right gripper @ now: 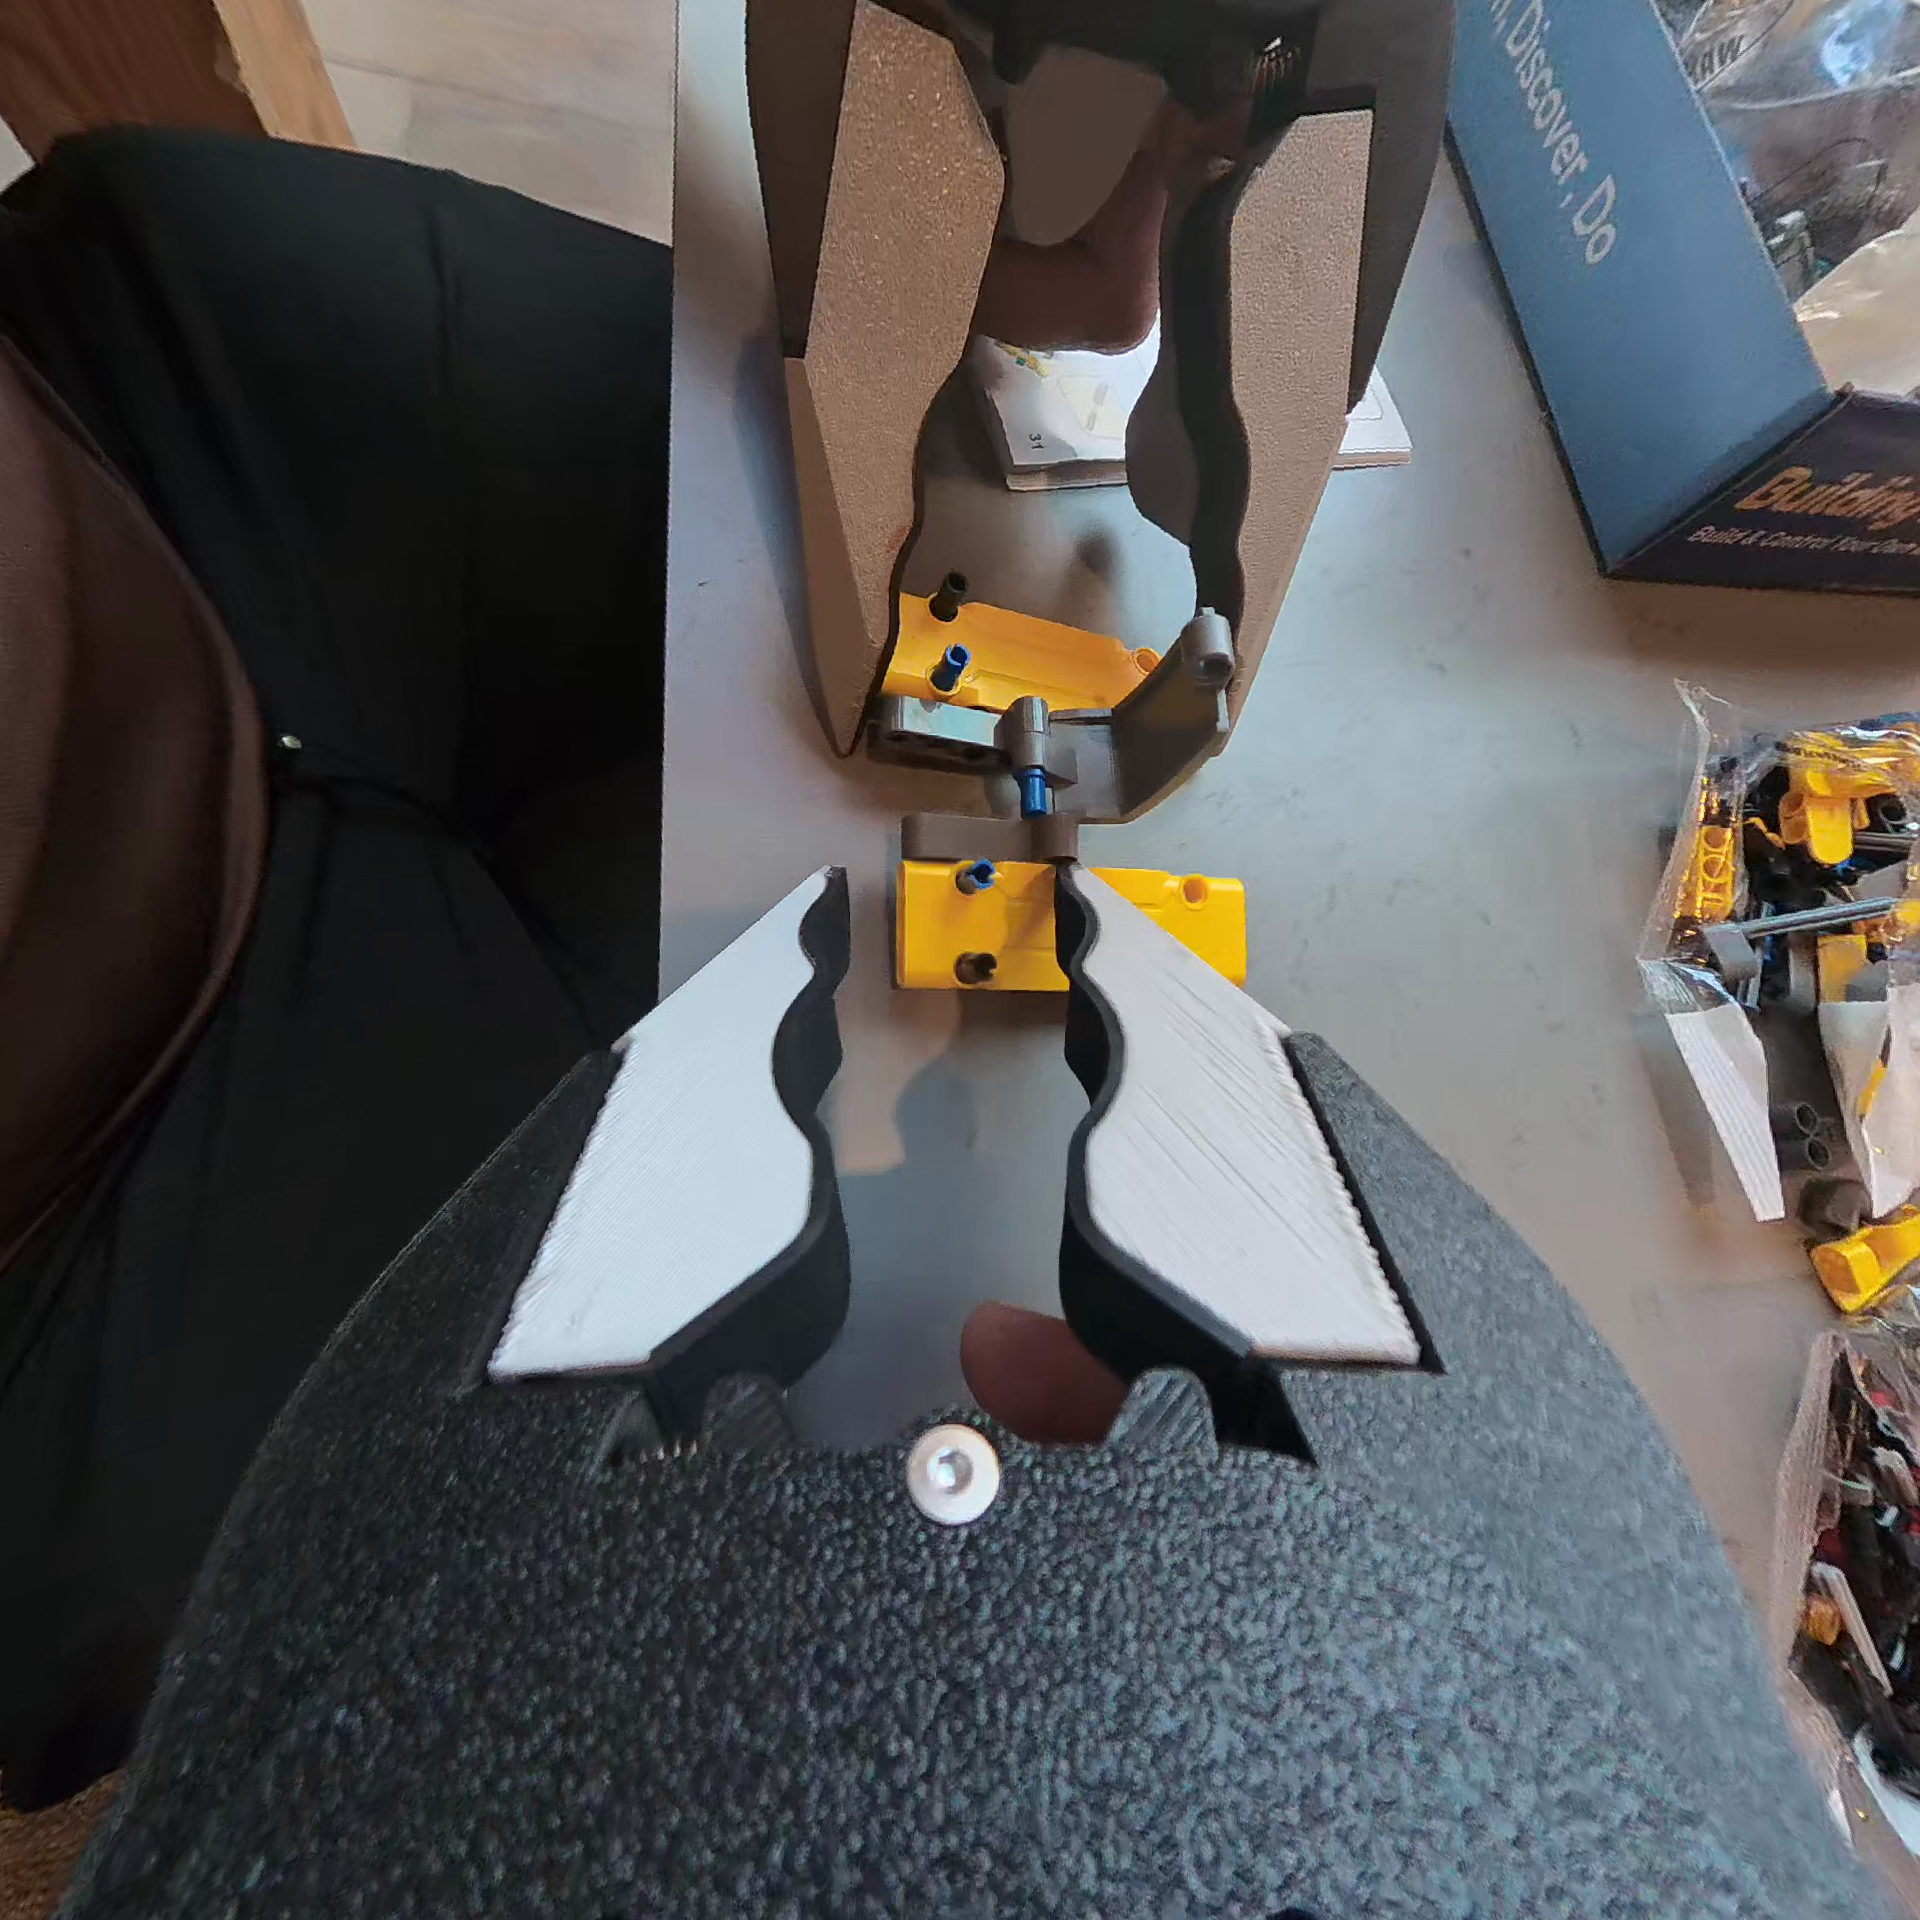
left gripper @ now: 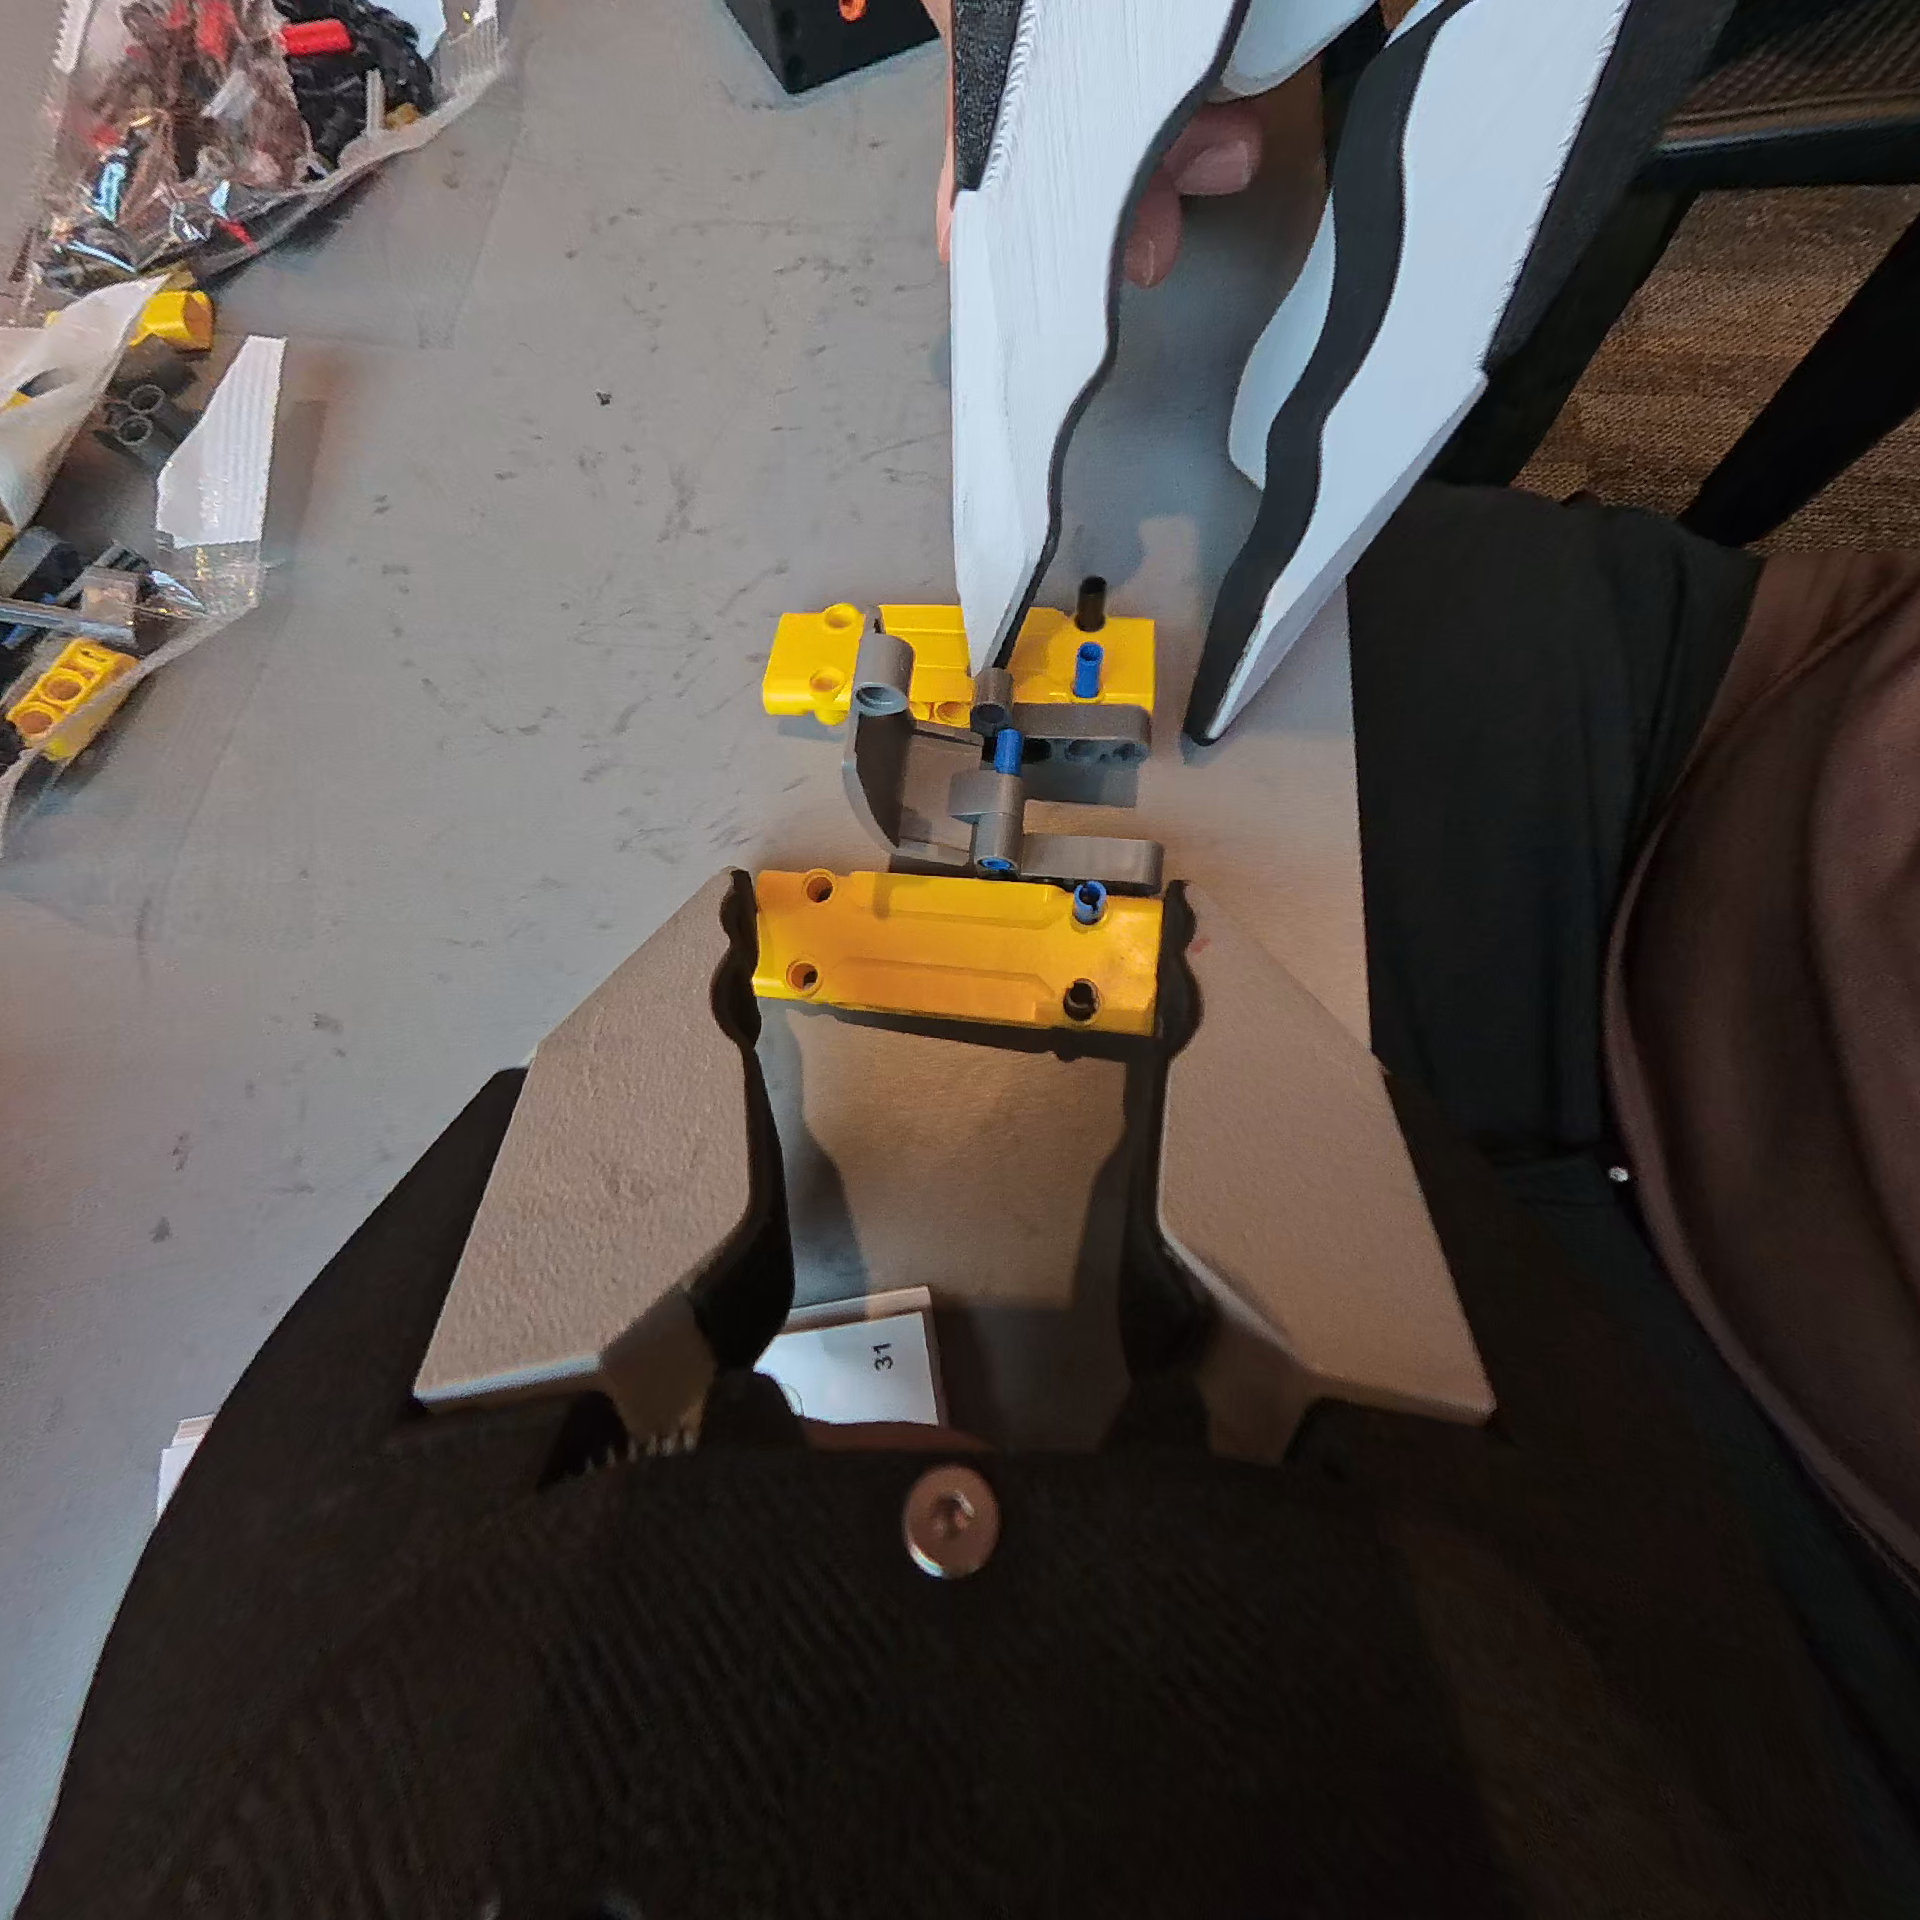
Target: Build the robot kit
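A brick assembly lies on the grey table (left gripper: 520, 623): two yellow panels joined by grey beams (left gripper: 914, 769) with blue pins. My left gripper (left gripper: 956, 935), with tan fingers, is shut on the near yellow panel (left gripper: 935, 956), clamping it by its two ends. My right gripper (left gripper: 1096, 686), with white fingers, is open over the far yellow panel (left gripper: 821, 649). In the right wrist view my right gripper (right gripper: 945, 878) straddles that panel's (right gripper: 997, 920) pin-bearing end. One fingertip (right gripper: 1081, 904) rests on the panel's middle, the other is off its end. The left gripper (right gripper: 1044, 696) shows opposite.
Clear bags of loose parts lie at the far left (left gripper: 208, 135) and show in the right wrist view (right gripper: 1787, 935). An instruction booklet (right gripper: 1049, 416) lies under the left gripper. A blue box (right gripper: 1631, 312) stands beside it. A person in dark clothing (left gripper: 1558, 831) sits at the table's edge. One gripper's finger ends stand about 4 cm off the other's.
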Action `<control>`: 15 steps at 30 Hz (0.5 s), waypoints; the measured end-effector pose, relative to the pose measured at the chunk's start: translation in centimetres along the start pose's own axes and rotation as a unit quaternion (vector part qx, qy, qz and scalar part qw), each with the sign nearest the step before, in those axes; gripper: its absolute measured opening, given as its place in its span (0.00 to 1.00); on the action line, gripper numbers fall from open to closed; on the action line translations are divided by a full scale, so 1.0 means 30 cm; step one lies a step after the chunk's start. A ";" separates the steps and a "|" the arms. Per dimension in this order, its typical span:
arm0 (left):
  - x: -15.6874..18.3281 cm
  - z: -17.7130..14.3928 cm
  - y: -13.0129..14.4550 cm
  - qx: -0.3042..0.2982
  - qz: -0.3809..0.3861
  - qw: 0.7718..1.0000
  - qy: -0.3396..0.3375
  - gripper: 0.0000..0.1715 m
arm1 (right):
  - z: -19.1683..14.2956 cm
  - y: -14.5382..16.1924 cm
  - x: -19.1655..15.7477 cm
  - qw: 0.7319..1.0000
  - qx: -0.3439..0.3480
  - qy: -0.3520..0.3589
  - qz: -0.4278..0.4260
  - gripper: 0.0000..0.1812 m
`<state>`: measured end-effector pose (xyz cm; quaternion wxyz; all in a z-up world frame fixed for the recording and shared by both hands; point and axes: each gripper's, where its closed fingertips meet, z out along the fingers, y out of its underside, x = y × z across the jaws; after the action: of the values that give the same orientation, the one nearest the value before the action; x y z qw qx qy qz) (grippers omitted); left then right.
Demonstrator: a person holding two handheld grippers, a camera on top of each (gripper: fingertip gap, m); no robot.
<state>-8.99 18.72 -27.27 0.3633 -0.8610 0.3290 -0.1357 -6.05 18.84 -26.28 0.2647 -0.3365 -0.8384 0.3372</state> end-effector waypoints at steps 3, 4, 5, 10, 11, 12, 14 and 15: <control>-0.008 0.000 0.000 0.000 -0.006 1.000 -0.005 0.44 | 0.001 0.000 0.007 1.000 0.000 0.006 0.003 0.20; -0.013 0.000 0.000 0.000 -0.009 1.000 -0.008 0.44 | 0.002 0.001 0.012 1.000 -0.002 0.012 0.001 0.18; -0.019 0.000 0.000 0.000 -0.014 1.000 -0.012 0.44 | 0.003 0.002 0.016 1.000 -0.004 0.017 -0.004 0.18; -0.029 0.001 0.000 -0.001 -0.025 0.999 -0.023 0.44 | 0.001 0.012 0.031 1.000 -0.009 0.027 -0.001 0.19; -0.029 0.002 -0.001 -0.001 -0.028 0.999 -0.027 0.44 | 0.004 0.012 0.031 1.000 -0.010 0.026 0.001 0.20; -0.030 0.003 -0.002 -0.001 -0.031 0.999 -0.030 0.44 | 0.006 0.010 0.030 1.000 -0.011 0.025 -0.001 0.20; -0.033 0.005 -0.003 -0.001 -0.037 0.999 -0.035 0.44 | 0.011 0.009 0.033 0.999 -0.013 0.029 -0.006 0.20; -0.034 0.005 -0.004 -0.002 -0.039 0.999 -0.037 0.44 | 0.012 0.010 0.037 0.999 -0.013 0.033 -0.007 0.19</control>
<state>-9.64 19.55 -27.30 0.3683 -0.8782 0.2816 -0.1175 -6.89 19.69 -26.48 0.2903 -0.3451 -0.8359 0.3128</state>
